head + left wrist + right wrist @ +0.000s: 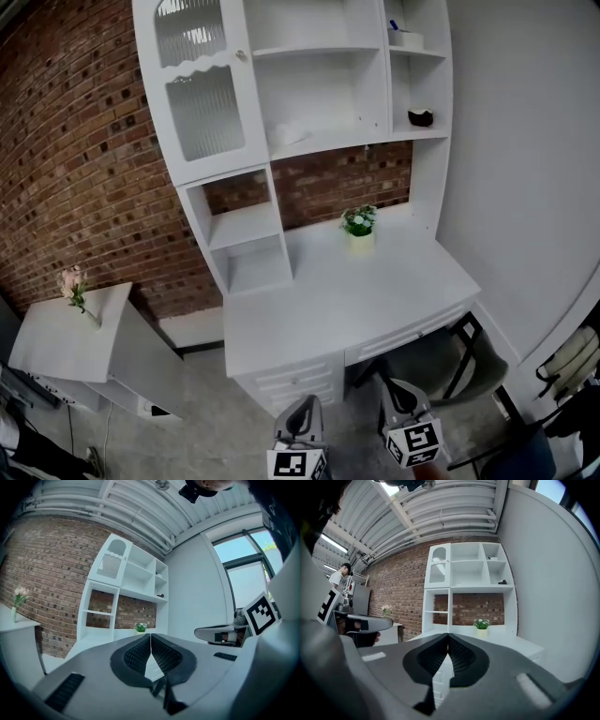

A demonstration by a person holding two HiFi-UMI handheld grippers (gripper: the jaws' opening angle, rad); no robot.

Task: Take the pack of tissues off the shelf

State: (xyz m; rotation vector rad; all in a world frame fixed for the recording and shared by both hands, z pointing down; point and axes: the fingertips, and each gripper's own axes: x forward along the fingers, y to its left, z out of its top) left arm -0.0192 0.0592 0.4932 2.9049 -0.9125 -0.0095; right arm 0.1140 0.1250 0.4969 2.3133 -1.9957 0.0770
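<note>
A pale soft pack (pixel 290 134), apparently the tissues, lies on the middle shelf of the white desk hutch (pixel 323 142) in the head view; it is too small to make out in the gripper views. Both grippers hover low in front of the desk (pixel 356 300), well short of the shelves. My left gripper (pixel 307 403) (pixel 150 635) has its jaws pressed together with nothing between them. My right gripper (pixel 389 386) (pixel 448 635) is likewise shut and empty. Both point level toward the desk.
A small potted plant (pixel 359 225) stands on the desktop. A black bowl (pixel 421 118) and a white-and-blue box (pixel 405 37) sit in the right-hand shelves. A grey chair (pixel 455 361) is at the desk's right, a side table with pink flowers (pixel 73 286) at the left. A person (pixel 340 576) stands far off.
</note>
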